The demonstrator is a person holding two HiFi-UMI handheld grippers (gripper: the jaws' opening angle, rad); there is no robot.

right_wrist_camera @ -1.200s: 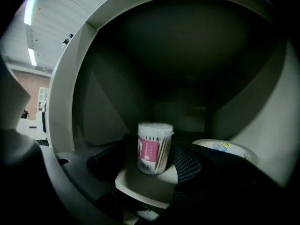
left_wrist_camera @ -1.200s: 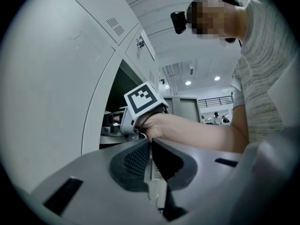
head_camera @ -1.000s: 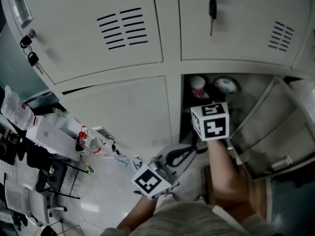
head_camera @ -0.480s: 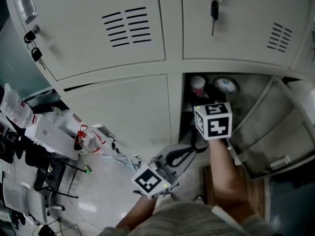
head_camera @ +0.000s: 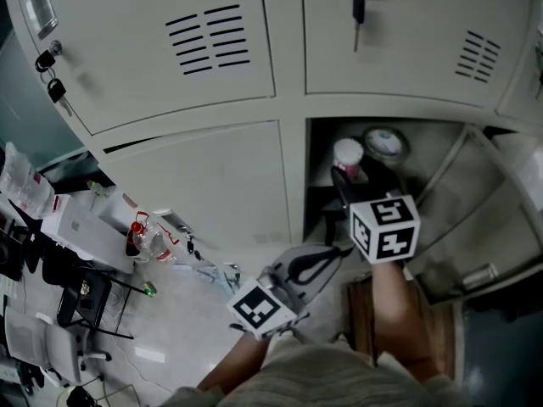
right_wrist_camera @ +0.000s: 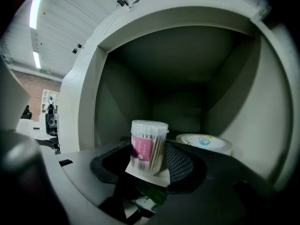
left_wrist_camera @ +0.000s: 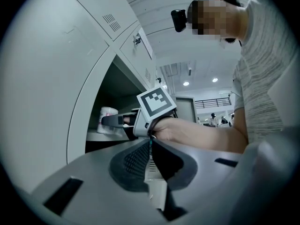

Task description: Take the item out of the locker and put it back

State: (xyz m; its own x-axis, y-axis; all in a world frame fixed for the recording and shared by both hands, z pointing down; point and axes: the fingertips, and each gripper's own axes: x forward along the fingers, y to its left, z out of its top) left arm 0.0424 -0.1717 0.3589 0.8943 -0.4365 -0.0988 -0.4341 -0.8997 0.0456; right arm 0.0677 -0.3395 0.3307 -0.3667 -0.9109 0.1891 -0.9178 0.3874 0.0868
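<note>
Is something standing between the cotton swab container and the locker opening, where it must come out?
Nothing visible does. The cotton swab container stands between the fingers of the right gripper, facing the opening. The tape roll lies to its right, not in front, and the locker door is swung open.

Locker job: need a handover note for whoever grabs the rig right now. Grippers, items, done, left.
Right gripper: closed on the cotton swab jar, which is inside the open locker beside a tape roll.
Left gripper: shut, empty, low in front of the locker.
Done: locker open, jar gripped.
Left: lift the jar out, then put it back in and let go.
</note>
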